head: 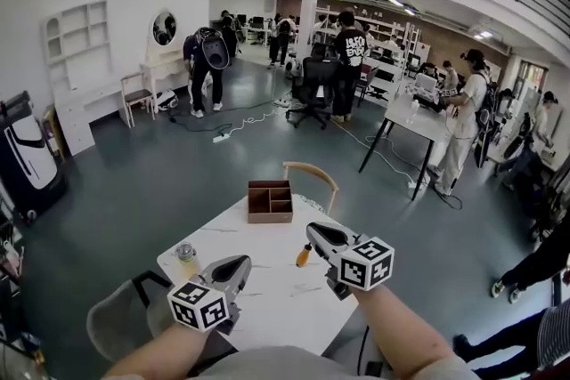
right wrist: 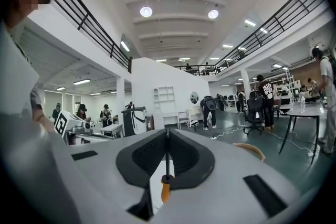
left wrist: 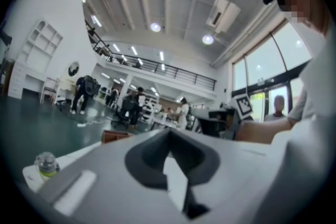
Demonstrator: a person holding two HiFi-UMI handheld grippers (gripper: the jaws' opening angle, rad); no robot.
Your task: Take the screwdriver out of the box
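A brown wooden box (head: pixel 270 201) with compartments stands at the far edge of the white table (head: pixel 267 303); its edge also shows in the left gripper view (left wrist: pixel 115 136). My right gripper (head: pixel 313 231) hovers over the table, nearer me than the box, shut on the screwdriver (head: pixel 304 257). The thin dark shaft (right wrist: pixel 167 157) is pinched between the jaws and the orange handle (right wrist: pixel 165 190) hangs below them. My left gripper (head: pixel 239 262) is held over the table's near left part, shut, with nothing in it (left wrist: pixel 169 132).
A small jar with a yellowish label (head: pixel 186 258) stands at the table's left corner, also seen in the left gripper view (left wrist: pixel 46 163). A wooden chair back (head: pixel 312 173) rises behind the box. People, desks and office chairs fill the hall beyond.
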